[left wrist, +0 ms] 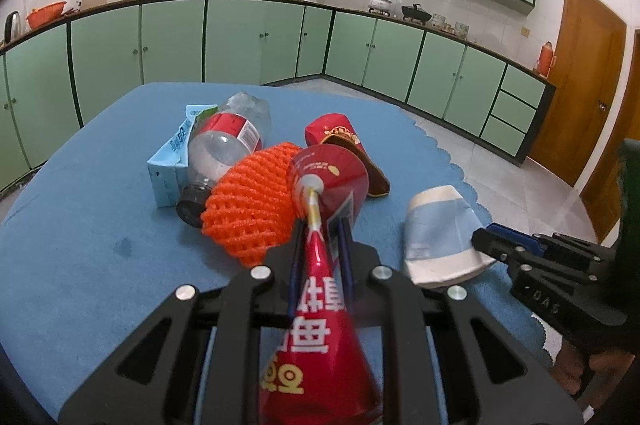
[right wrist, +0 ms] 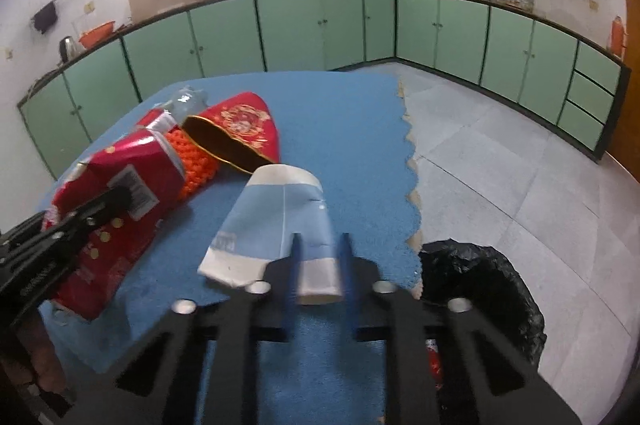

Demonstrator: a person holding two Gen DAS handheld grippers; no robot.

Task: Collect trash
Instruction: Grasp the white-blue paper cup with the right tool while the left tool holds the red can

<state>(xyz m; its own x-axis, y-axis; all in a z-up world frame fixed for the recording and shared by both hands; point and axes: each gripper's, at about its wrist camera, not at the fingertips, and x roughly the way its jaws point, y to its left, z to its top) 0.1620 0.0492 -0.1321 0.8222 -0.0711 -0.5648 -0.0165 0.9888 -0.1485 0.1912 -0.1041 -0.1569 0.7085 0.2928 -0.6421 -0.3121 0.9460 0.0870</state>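
on the blue tablecloth (right wrist: 344,113), left gripper (left wrist: 320,225) pinching red wrapper (left wrist: 320,297), right gripper (right wrist: 320,245) clamped on paper cup (right wrist: 276,221)

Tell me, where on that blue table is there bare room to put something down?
Bare cloth lies left of the orange net and bottle, and beyond the red cup to the far edge. The middle is crowded.

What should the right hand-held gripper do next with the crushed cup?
Probably lift the blue and white paper cup and carry it to the black-lined bin beside the table's edge. The right hand-held gripper appears shut on the cup's rim end, and the bin stands open close by.
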